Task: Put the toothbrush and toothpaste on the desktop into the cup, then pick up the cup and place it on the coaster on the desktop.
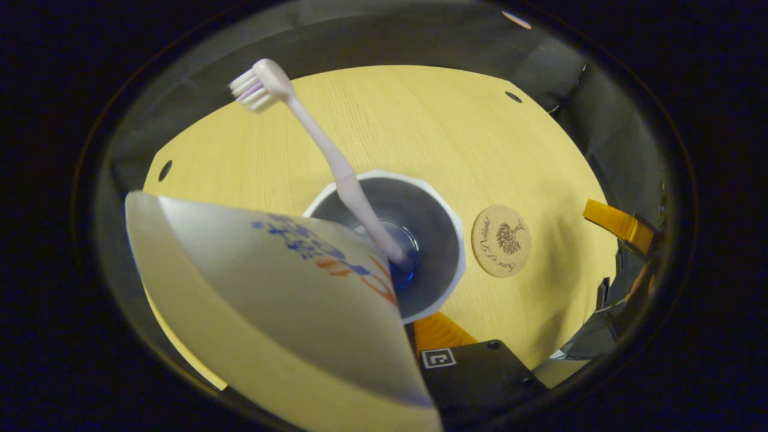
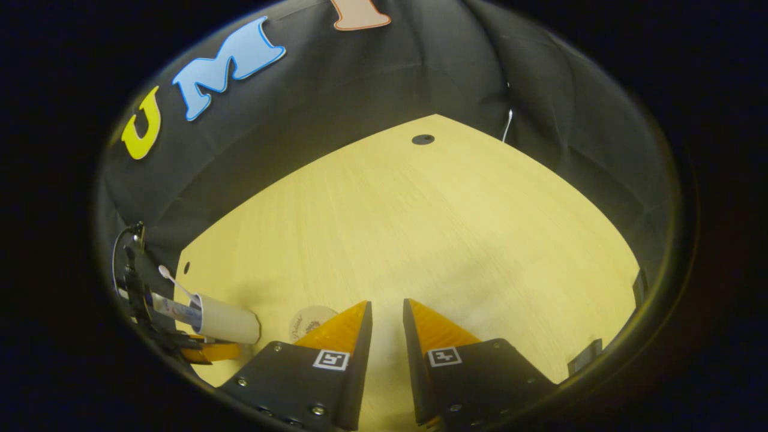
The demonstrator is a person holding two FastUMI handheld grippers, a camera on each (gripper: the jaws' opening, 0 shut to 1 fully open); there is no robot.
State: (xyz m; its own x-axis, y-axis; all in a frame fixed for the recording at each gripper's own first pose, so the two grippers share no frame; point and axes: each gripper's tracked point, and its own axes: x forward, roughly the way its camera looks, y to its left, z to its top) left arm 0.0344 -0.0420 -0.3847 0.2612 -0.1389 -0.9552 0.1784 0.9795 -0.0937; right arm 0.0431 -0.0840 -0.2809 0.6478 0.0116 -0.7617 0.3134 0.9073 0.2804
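Left gripper view: left gripper (image 1: 414, 336) clamps toothpaste (image 1: 270, 300) over cup (image 1: 420, 240) holding toothbrush (image 1: 336, 162); right gripper (image 2: 387, 312) slightly parted, empty.

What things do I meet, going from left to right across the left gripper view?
toothpaste → cup with the toothbrush standing in it → coaster → orange finger of the right gripper, at the right edge.

The right gripper (image 2: 387, 312) hangs over the bench with its jaws a narrow gap apart and nothing between them, while the left gripper (image 2: 180, 342), seen at the near left of the right gripper view, holds its jaws beside the cup.
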